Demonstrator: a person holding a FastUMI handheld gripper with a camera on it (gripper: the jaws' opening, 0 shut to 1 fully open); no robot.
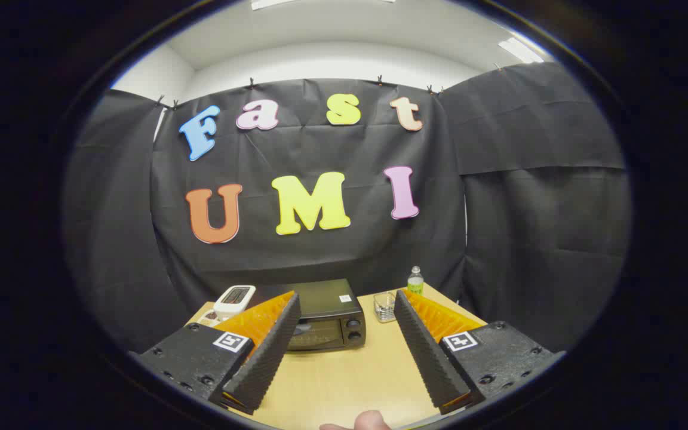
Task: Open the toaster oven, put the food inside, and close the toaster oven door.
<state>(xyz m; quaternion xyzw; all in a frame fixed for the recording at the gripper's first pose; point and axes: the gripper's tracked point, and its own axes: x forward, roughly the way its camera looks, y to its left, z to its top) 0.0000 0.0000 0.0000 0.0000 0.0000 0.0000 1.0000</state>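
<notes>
A black toaster oven (pixel 327 315) stands on the wooden table (pixel 350 376) beyond my fingers, its door shut and two knobs on its right side. My gripper (pixel 347 319) is held high above the table, open, with nothing between the fingers (pixel 266 352). The left finger covers part of the oven's left front. I cannot make out any food from here.
A white device (pixel 234 298) lies left of the oven, half hidden by the left finger. A clear glass (pixel 384 306) and a small bottle with a green label (pixel 415 280) stand right of the oven. A fingertip of a person (pixel 371 421) shows at the near table edge.
</notes>
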